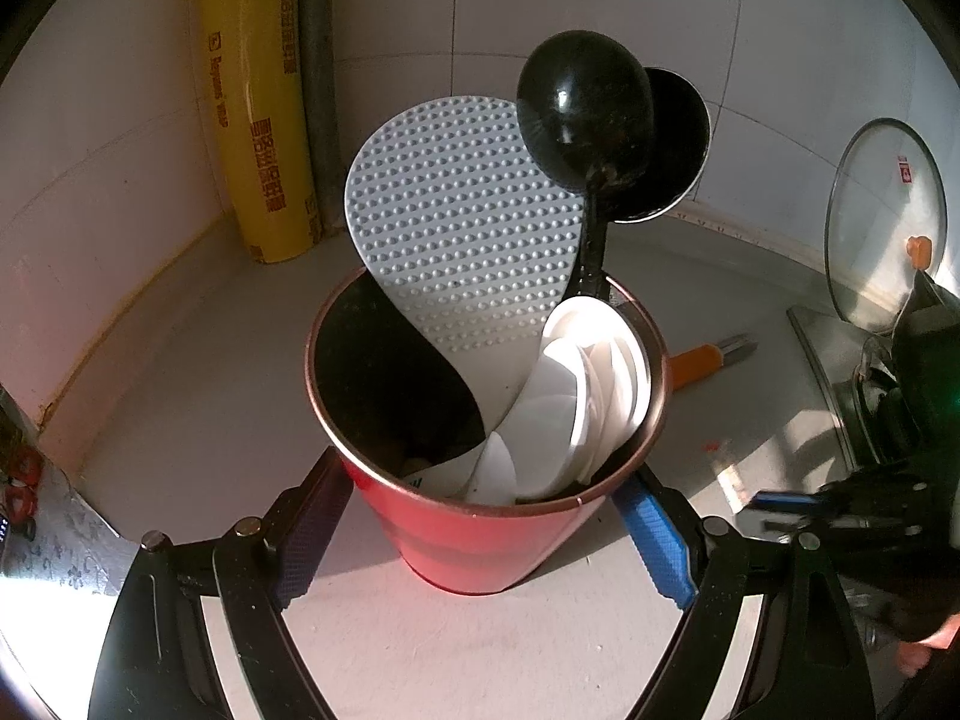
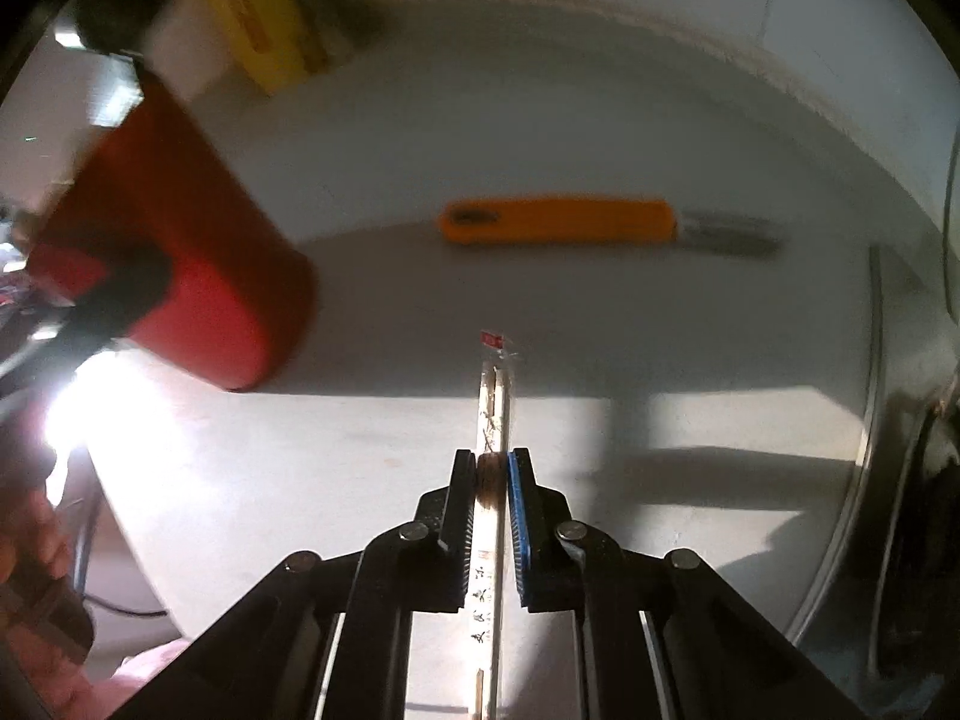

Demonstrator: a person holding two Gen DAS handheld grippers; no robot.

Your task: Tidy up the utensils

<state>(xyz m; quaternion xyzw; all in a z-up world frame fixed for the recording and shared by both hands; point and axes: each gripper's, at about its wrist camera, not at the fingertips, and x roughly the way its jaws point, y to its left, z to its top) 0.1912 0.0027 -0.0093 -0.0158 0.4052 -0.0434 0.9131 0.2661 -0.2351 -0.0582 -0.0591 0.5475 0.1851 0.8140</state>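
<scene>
My left gripper (image 1: pixel 480 516) is shut on a red cup (image 1: pixel 474 546) that stands on the white counter. The cup holds a white dimpled rice paddle (image 1: pixel 456 228), a black ladle (image 1: pixel 582 114) and several white spoons (image 1: pixel 576 396). My right gripper (image 2: pixel 492 474) is shut on a wrapped pair of disposable chopsticks (image 2: pixel 495 396) and holds them just above the counter. The red cup (image 2: pixel 180 252) shows blurred at the left of the right wrist view. An orange-handled peeler (image 2: pixel 558 219) lies on the counter beyond the chopsticks; it also shows behind the cup in the left wrist view (image 1: pixel 696 363).
A yellow roll of cling wrap (image 1: pixel 258 102) stands in the back left corner by a grey pipe (image 1: pixel 318 84). A glass pot lid (image 1: pixel 882 210) leans on the wall at the right, above a stove (image 1: pixel 840 360). The tiled wall runs close behind.
</scene>
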